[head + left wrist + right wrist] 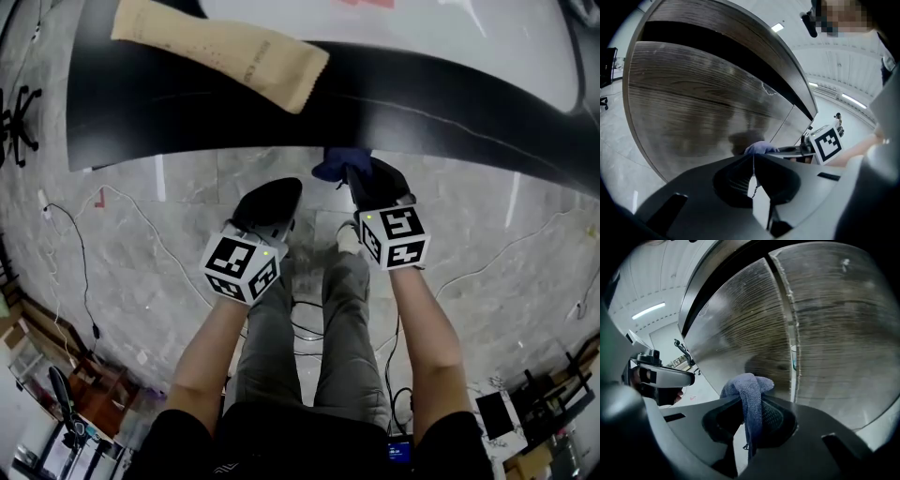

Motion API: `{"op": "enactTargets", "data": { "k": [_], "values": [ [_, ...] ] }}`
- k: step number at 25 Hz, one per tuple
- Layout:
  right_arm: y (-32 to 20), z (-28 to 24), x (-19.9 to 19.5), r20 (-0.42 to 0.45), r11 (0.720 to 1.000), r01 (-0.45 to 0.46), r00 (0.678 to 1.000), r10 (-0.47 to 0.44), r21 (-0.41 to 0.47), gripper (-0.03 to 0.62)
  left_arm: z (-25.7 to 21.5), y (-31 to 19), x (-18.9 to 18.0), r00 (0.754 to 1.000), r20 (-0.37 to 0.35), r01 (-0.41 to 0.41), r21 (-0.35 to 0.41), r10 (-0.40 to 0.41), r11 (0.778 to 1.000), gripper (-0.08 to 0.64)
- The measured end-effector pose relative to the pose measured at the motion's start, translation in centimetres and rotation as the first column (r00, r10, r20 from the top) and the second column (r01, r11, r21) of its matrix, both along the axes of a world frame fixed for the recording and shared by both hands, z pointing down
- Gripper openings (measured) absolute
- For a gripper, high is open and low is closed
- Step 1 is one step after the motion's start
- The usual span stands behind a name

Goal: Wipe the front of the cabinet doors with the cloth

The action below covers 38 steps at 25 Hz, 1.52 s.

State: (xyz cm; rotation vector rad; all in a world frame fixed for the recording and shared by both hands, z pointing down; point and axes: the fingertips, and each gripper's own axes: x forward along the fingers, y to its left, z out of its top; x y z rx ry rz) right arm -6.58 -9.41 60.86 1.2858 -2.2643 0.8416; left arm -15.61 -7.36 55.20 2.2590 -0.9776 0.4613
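A blue cloth (339, 161) (746, 386) is pinched in my right gripper (361, 176) (753, 403), which is shut on it. The cloth's bunched end is close against the wood-grain cabinet doors (740, 333), just left of the seam between two doors (792, 333); whether it touches the door cannot be told. My left gripper (272, 202) (753, 161) is shut with nothing in it, held lower and to the left, pointing at the doors (703, 108). From the left gripper view the cloth (759, 148) and the right gripper (825, 143) show beside it.
A black countertop (187, 103) overhangs the cabinet, with a beige folded towel (225, 47) lying on it. Cables (84, 262) run over the grey tiled floor. An office chair base (14, 117) stands at the left. The person's legs (309, 337) are below the grippers.
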Motion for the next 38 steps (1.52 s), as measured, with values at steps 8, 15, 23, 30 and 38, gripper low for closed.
{"op": "enactTargets", "data": {
  "k": [8, 15, 23, 30, 38],
  "values": [
    [0.5, -0.5, 2.3, 0.012, 1.0, 0.009, 1.0, -0.01, 0.005, 0.071, -0.4, 0.3, 3.0, 1.0, 0.017, -0.015, 0.002, 0.015, 1.0, 0.017],
    [3.1, -3.6, 1.5, 0.045, 0.997, 0.078, 0.996, -0.079, 0.015, 0.071, -2.8, 0.4, 3.6, 0.999, 0.012, 0.032, 0.029, -0.033, 0.999, 0.017],
    [5.8, -8.9, 1.9, 0.069, 0.99, 0.113, 0.99, -0.119, 0.083, 0.071, -5.8, 2.9, 4.2, 0.995, -0.039, 0.095, 0.034, -0.093, 0.995, 0.017],
    [5.7, -11.0, 0.3, 0.068, 0.989, 0.093, 0.993, -0.101, 0.115, 0.071, -6.1, 3.1, 2.2, 0.996, -0.058, 0.073, 0.05, -0.07, 0.996, 0.017],
    [5.0, -14.6, -0.4, 0.043, 0.981, 0.076, 0.995, -0.085, 0.178, 0.071, -9.7, 2.3, 0.2, 0.994, -0.083, 0.083, 0.119, -0.073, 0.989, 0.017]
  ]
}}
